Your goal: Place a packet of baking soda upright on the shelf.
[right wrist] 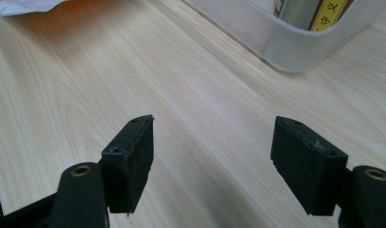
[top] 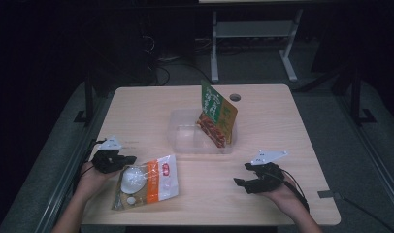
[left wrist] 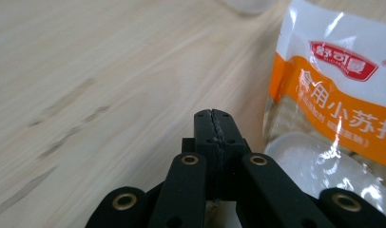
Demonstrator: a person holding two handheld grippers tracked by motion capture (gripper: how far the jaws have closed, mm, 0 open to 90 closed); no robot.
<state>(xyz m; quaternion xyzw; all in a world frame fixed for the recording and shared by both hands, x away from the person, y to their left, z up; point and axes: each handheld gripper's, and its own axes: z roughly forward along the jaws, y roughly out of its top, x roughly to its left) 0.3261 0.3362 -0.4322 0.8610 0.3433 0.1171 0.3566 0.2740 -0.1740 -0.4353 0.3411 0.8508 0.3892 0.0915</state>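
Wooden table (top: pixel 263 111): left gripper (left wrist: pixel 214 124) pressed together, empty, beside orange-white bag (top: pixel 151 180), likely lining up to pick it; right gripper (right wrist: pixel 210 152) spread, idle.

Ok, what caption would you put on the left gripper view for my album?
Shut left gripper over the wooden table, beside an orange-and-white packet.

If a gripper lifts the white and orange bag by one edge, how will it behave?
The white and orange bag looks like glossy film with highlights, so probably slippery. It lies flat and wrinkled, so it would likely sag. The white contents sit at one end and may shift.
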